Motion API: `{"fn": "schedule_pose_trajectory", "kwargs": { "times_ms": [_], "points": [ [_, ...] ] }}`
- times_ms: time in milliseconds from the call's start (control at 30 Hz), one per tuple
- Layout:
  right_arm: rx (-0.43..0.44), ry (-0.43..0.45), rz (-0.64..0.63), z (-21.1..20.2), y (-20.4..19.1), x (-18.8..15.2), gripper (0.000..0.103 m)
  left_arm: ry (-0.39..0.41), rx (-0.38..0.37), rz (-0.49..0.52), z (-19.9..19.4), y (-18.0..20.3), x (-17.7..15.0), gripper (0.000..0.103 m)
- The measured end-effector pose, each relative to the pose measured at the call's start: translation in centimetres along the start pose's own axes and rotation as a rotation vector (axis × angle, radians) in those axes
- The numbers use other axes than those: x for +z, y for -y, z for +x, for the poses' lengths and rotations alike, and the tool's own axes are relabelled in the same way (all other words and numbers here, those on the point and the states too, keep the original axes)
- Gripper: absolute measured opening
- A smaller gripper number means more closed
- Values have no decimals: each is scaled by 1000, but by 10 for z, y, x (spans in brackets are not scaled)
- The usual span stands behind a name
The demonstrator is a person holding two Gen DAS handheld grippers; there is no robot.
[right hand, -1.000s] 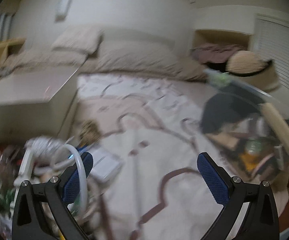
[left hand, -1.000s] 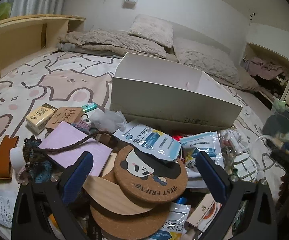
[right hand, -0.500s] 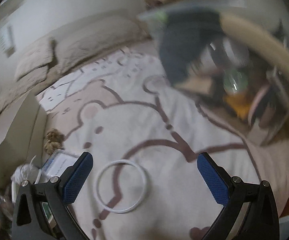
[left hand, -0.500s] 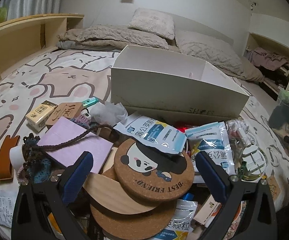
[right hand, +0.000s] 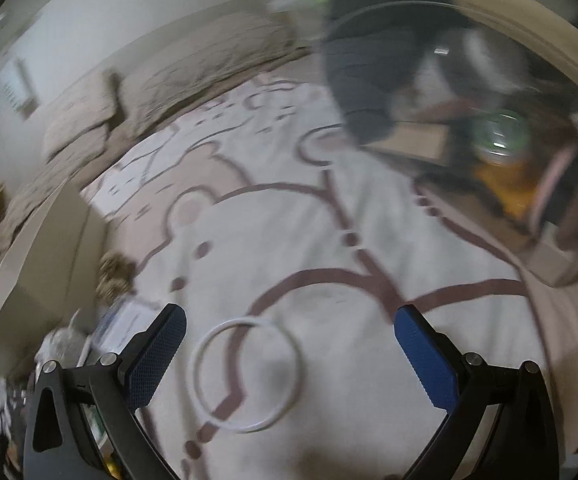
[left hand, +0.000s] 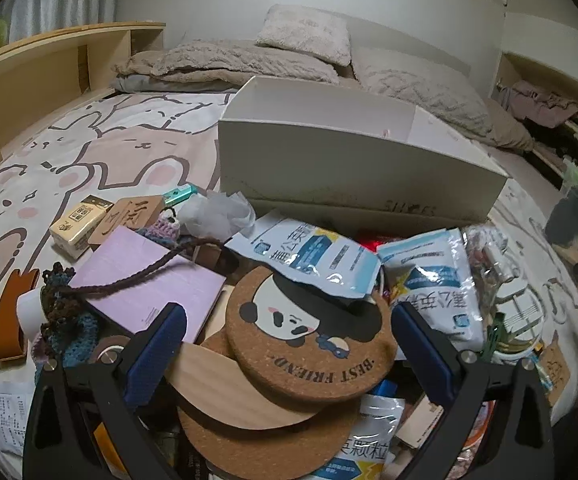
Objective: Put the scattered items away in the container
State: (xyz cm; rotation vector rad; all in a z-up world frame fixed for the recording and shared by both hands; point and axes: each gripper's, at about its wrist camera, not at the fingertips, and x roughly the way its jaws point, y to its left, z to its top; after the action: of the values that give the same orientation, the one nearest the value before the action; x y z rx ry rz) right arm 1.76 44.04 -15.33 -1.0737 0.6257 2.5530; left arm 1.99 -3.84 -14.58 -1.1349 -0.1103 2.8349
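A white open box (left hand: 353,160) stands on the bed behind a heap of loose items. In the left wrist view my left gripper (left hand: 287,350) is open above a round cork coaster with a panda (left hand: 309,330), which lies on a wooden board and another cork coaster. Blue-and-white sachets (left hand: 309,254) and a lilac notebook (left hand: 149,284) lie around it. In the blurred right wrist view my right gripper (right hand: 289,354) is open over a thin white ring (right hand: 246,374) lying flat on the bedsheet. The box's white wall (right hand: 29,276) shows at the left.
Small boxes, a wooden tag (left hand: 129,212), crumpled tissue (left hand: 215,214), a crocheted pouch with a cord (left hand: 65,320) and a brown strap (left hand: 7,320) lie left of the heap. Pillows (left hand: 309,36) sit at the bed's head. A clear bin of dark things (right hand: 469,100) fills the right view's upper right.
My right gripper has swung right and tilted down from the heap's edge to the bare sheet; the white ring now lies between its fingers. My left gripper has shifted only slightly.
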Motion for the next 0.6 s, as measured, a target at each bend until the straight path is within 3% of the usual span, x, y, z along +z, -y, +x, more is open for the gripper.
{"fn": "schedule_pose_trajectory", "kwargs": {
  "times_ms": [267,600],
  "points": [
    [62,-66,-130,4,-29,-11,103,-18,70,73,7,11,-3,103],
    [90,-152,-241,15,-55,-26,103,-42,40,150,11,24,-6,103]
  ]
}}
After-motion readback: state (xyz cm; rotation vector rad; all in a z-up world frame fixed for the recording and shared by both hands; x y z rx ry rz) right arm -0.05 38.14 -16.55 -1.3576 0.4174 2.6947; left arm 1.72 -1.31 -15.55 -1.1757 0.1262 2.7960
